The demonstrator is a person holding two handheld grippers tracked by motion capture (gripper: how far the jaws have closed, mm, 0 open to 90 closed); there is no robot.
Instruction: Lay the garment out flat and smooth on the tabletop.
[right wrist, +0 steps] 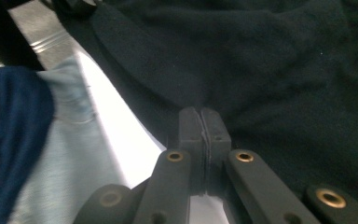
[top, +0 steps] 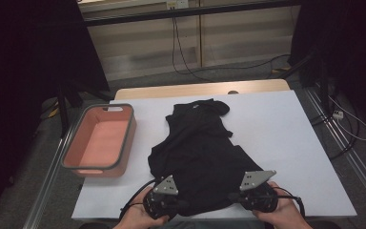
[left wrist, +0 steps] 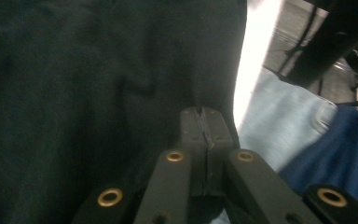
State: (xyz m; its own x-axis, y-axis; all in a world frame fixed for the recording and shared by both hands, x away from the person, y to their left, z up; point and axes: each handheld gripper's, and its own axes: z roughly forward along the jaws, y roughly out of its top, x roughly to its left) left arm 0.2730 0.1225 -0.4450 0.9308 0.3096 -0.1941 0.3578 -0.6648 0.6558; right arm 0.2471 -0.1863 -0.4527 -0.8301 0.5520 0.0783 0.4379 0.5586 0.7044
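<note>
Black garment [top: 201,152] spread on the white table [top: 286,143], long axis running from near edge to far, collar end far, hem near. Left tongs [top: 171,202] pinched tight on the near-left hem corner, right tongs [top: 248,196] pinched tight on the near-right corner; seen up close, pads [left wrist: 200,133] pressed together with dark cloth caught in the seam, and likewise pads [right wrist: 200,133] on the other side. Both grips level with each other at the near edge, well apart across the width, so neither hand nearer to the bulk of cloth lying straight ahead. Pink bin [top: 74,148] to the left, just beside the garment, closer to the left tongs. Likely next: lifting or folding the hem away toward the far end, along that axis.
</note>
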